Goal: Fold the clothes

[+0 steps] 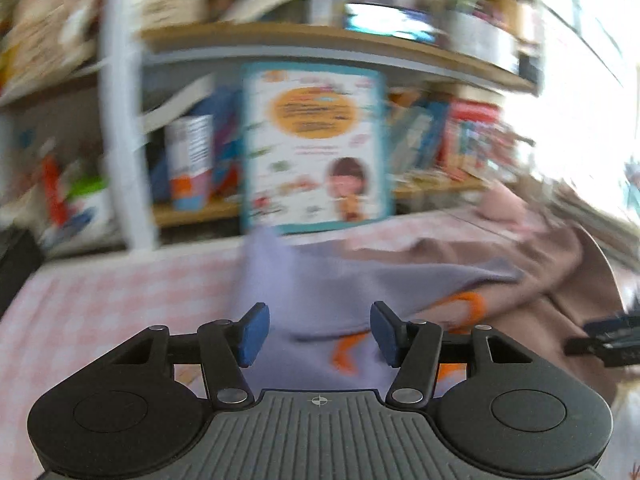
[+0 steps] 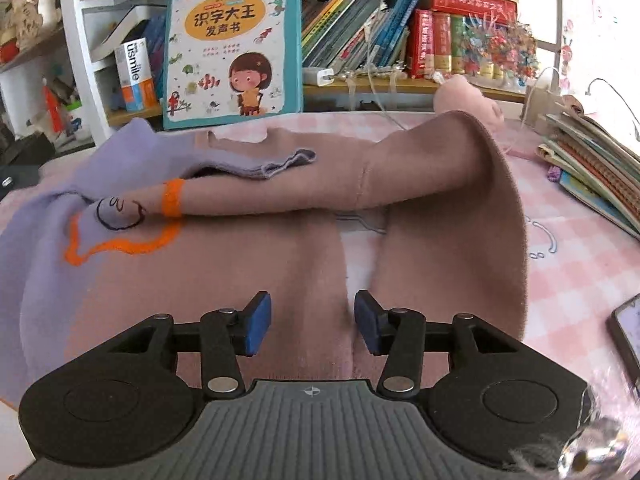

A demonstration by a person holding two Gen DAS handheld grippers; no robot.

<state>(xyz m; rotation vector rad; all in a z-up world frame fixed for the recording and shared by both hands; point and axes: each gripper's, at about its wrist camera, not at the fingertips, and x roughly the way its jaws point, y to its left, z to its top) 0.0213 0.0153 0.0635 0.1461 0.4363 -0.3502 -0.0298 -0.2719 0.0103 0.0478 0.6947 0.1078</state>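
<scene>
Your left gripper (image 1: 316, 334) fingers apart, empty | right gripper (image 2: 313, 322) fingers apart, empty | pink-and-lilac sweater (image 2: 224, 272) on checked desk (image 2: 576, 276) | picture book (image 2: 234, 44) against bookshelf (image 2: 360, 88) behind | phone (image 2: 628, 340), notebooks (image 2: 592, 176) right

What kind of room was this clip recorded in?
Probably a child's bedroom or study corner at home: a bookshelf crammed with books, a children's picture book propped against it, and a pink checked cloth under the sweater.
</scene>
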